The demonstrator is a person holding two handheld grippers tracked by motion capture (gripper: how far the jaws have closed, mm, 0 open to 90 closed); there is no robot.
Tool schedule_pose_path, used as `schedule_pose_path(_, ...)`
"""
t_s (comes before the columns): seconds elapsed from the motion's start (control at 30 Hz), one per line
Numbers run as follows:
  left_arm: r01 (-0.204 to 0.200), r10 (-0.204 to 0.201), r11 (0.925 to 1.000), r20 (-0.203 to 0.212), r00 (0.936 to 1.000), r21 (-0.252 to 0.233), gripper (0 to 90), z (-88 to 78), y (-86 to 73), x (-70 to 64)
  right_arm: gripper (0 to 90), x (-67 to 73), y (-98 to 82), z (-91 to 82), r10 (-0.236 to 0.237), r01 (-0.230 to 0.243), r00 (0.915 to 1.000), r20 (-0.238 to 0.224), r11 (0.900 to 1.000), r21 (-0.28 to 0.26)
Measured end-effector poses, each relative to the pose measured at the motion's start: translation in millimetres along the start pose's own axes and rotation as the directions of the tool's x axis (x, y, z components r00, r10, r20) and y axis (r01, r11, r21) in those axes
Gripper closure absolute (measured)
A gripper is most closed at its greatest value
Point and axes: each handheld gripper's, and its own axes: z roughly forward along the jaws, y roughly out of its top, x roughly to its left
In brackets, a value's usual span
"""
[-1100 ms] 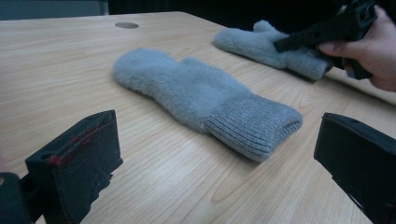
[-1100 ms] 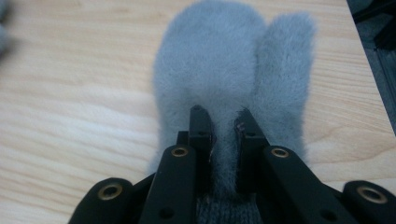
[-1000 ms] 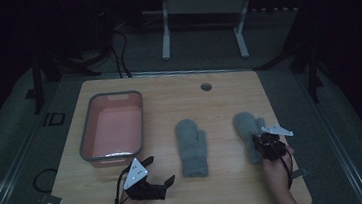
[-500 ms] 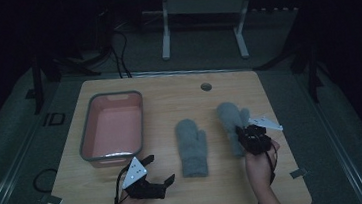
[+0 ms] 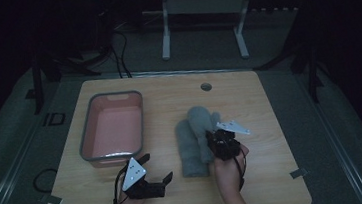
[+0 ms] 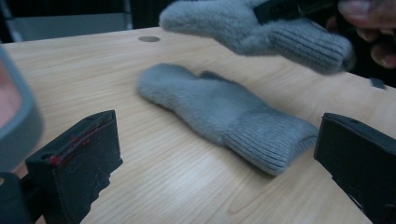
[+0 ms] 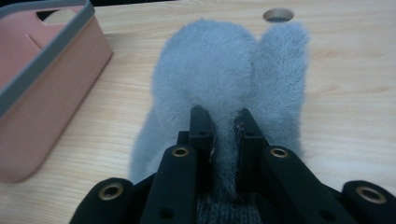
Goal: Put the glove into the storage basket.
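Tabletop; mitten seemingly between fingers.

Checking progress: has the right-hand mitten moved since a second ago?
Yes. The held mitten, pinched in the right gripper, went left toward the pink bin, now over the other mitten.

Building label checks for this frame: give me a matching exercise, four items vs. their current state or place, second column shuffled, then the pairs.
Column 1
1. held mitten
2. flat mitten
3. pink bin
4. left gripper

Column 2
A. jaws wide apart, nothing between them
B. on the table's left part, nothing visible inside
C. clamped at the cuff by the right gripper, lifted above the other mitten
D. lying flat on the wooden table

Pairs: 1-C, 2-D, 3-B, 4-A
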Motion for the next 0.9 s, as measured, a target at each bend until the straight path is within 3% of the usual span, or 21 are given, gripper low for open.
schedule_pose_path(0.23, 0.027, -0.027, 0.9996, -0.044, 0.9987, -0.002, 0.8, -1.1, 3.4, -1.5, 81.3, 21.7, -15.3, 7.4, 0.048, -0.048, 0.9988, 0.013, 0.999, 0.003)
schedule_pose_path(0.37, 0.04, -0.04, 0.9992, -0.041, 0.9984, 0.003, 0.8, 1.9, 5.7, -2.7, 81.3, 27.2, -24.0, 12.3, 0.071, -0.072, 0.9974, 0.013, 0.997, 0.024)
schedule_pose_path(0.53, 0.02, -0.02, 0.9998, -0.038, 0.9991, 0.004, 0.8, 5.2, 8.4, -7.0, 81.0, 30.5, -31.9, 13.3, 0.118, -0.118, 0.993, 0.011, 0.992, 0.04)
schedule_pose_path(0.87, 0.024, -0.024, 0.9996, -0.042, 0.9988, 0.014, 0.8, 7.0, 7.6, -6.7, 74.4, 37.5, -43.2, 28.0, 0.107, -0.106, 0.9941, -0.015, 0.991, 0.08)
schedule_pose_path(0.9, 0.026, -0.026, 0.9996, -0.045, 0.9986, 0.011, 0.8, 6.3, 7.5, -6.3, 69.6, 43.1, -48.3, 32.4, 0.052, -0.051, 0.9986, -0.012, 0.994, 0.097)
